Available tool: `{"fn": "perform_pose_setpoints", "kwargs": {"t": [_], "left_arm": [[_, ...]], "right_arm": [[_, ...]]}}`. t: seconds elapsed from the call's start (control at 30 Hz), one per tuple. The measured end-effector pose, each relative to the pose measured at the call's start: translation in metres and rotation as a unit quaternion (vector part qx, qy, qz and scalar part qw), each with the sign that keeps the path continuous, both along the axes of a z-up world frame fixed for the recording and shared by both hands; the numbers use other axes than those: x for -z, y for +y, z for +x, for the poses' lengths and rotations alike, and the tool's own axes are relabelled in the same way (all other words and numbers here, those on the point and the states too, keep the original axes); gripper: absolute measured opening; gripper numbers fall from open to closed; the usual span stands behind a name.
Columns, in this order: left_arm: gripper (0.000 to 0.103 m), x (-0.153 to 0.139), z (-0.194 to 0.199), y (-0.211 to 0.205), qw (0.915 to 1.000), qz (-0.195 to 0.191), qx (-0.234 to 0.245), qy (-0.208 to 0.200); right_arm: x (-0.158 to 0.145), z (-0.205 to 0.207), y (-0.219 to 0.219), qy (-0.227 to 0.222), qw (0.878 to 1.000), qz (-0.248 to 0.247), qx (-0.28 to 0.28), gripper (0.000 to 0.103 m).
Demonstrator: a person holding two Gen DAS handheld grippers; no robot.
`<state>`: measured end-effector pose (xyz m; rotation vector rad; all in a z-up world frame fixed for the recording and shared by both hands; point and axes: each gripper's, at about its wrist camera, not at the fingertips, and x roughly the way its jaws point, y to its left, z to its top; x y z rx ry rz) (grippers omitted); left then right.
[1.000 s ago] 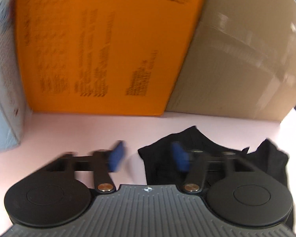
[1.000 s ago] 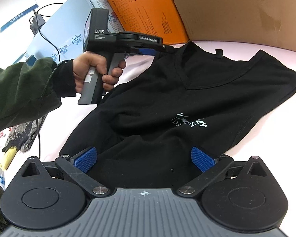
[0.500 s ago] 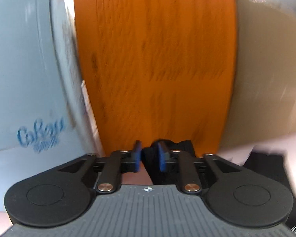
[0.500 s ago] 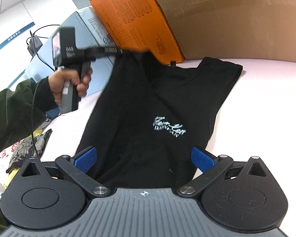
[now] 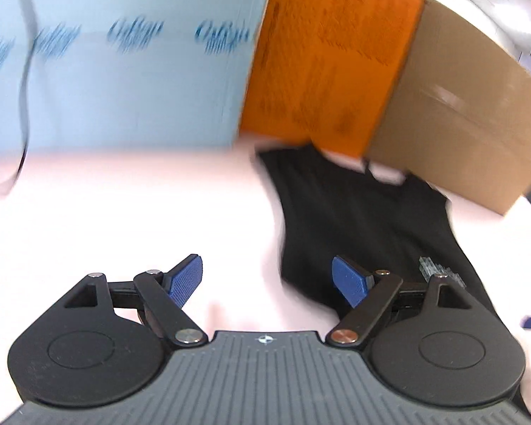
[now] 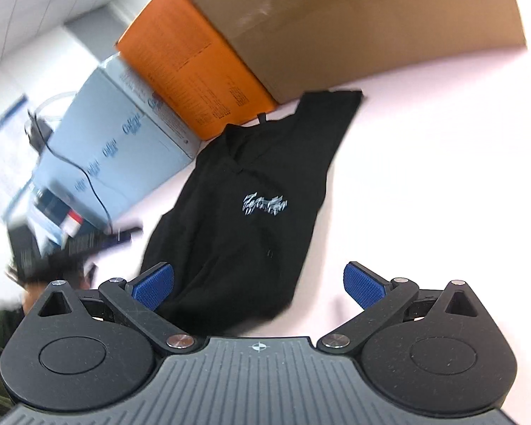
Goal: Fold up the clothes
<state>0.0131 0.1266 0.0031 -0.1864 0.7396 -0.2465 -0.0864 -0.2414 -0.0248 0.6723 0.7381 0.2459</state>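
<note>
We see the black shirt [image 6: 251,212] lying narrow on the table [image 6: 424,177], just before the orange box [image 6: 194,67], one side apparently folded in; both grippers [image 5: 267,279] [image 6: 258,285] gape, empty. More folds likely remain.

Bright, even overhead light; table [image 5: 131,212] washed out pale. Motion blur smears boxes [image 5: 131,71] far left. Fisheye bends edges. Shadows faint.

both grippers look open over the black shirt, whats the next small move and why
Probably bring the right gripper down onto the right long edge of the black shirt and pinch it. Both grippers are open and empty, the left gripper too, and the shirt lies narrowed on the pale table, one side apparently folded in, so the other side likely comes next.
</note>
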Motion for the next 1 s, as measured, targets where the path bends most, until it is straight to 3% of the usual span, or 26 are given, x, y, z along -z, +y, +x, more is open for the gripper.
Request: {"fn": "perform_pose_setpoints", "kwargs": {"t": [0.1,0.2,0.27,0.43,0.47,0.5,0.53,0.57,0.63,0.73,0.8,0.83,0.9,0.93,1.0], "left_arm": [[0.082,0.004,-0.043,0.001,0.9993,-0.032,0.006,0.019],[0.084,0.013,-0.069,-0.005,0.9978,-0.052,0.024,0.034],[0.084,0.013,-0.077,-0.017,0.9976,-0.038,0.047,0.033],[0.084,0.015,-0.075,-0.048,0.9962,0.014,0.081,0.026],[0.083,0.015,-0.073,-0.054,0.9956,0.025,0.086,0.025],[0.079,0.016,-0.071,-0.060,0.9949,0.037,0.091,0.024],[0.055,0.016,-0.068,-0.066,0.9940,0.048,0.096,0.023],[0.027,0.017,-0.066,-0.073,0.9929,0.059,0.101,0.022],[0.014,0.016,-0.063,-0.082,0.9914,0.073,0.107,0.017],[0.010,-0.004,-0.062,-0.080,0.9924,0.072,0.097,-0.024],[0.010,-0.019,-0.061,-0.073,0.9927,0.049,0.099,-0.048],[0.015,-0.025,-0.060,-0.069,0.9924,0.031,0.107,-0.052],[0.049,-0.029,-0.057,-0.065,0.9911,0.022,0.120,-0.053],[0.074,-0.028,-0.057,-0.063,0.9912,0.025,0.119,-0.052],[0.079,-0.021,-0.054,-0.059,0.9930,0.039,0.103,-0.043]], "right_arm": [[0.015,-0.005,-0.005,0.021,0.994,0.105,0.012,0.103],[0.035,-0.005,-0.007,0.048,0.972,0.228,0.031,0.103],[0.048,0.003,-0.004,0.063,0.956,0.282,0.047,0.103],[0.048,0.036,-0.001,0.041,0.955,0.285,0.072,0.103],[0.047,0.040,0.000,0.037,0.956,0.281,0.082,0.096],[0.047,0.044,0.001,0.039,0.958,0.270,0.090,0.068],[0.047,0.048,0.003,0.053,0.963,0.248,0.093,0.043],[0.047,0.051,0.004,0.069,0.968,0.223,0.090,0.005],[0.036,0.053,0.000,0.061,0.979,0.174,0.092,0.005],[-0.005,0.049,-0.029,0.002,0.988,0.085,0.129,0.004],[-0.033,0.047,-0.052,-0.023,0.986,0.010,0.166,0.004],[-0.041,0.048,-0.063,-0.024,0.983,-0.020,0.183,0.004],[-0.050,0.049,-0.081,-0.012,0.978,-0.060,0.200,0.006],[-0.050,0.049,-0.087,-0.001,0.976,-0.071,0.203,0.008],[-0.044,0.044,-0.095,0.026,0.974,-0.080,0.209,0.017]]}}
